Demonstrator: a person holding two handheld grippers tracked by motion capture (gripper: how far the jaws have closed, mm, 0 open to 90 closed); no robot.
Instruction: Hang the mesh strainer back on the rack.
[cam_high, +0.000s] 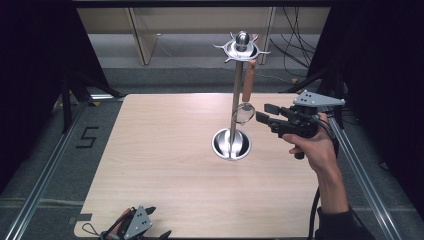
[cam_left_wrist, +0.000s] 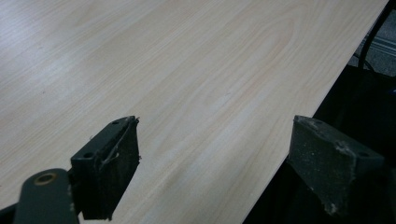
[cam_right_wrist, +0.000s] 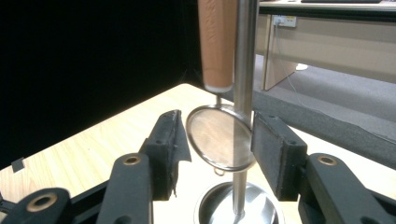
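In the high view, the right gripper is reaching in from the right toward a small mesh strainer that is hanging from a metal utensil stand standing near the middle of the wooden table. The strainer's wooden handle is hanging from the stand's top ring of hooks, beside the upright pole, with the round mesh head hanging lowest, above the stand's bowl-shaped base. The jaws are standing apart just to the right of the mesh head, holding nothing. The left gripper is waiting at the table's near edge, well apart from the stand.

In the left gripper view, the left gripper is hovering over bare table with its jaws spread wide and nothing between them.

In the right gripper view, the right gripper is framing the strainer: its tilted, shiny-rimmed mesh disc is sitting between the two open jaws, in front of the pole, with the tan handle rising above. Whether a pad is touching the rim I cannot tell.

Judging by this, the strainer is either about to be gripped for lifting off its hook or has just been hung and let go; which one the pictures are not settling.
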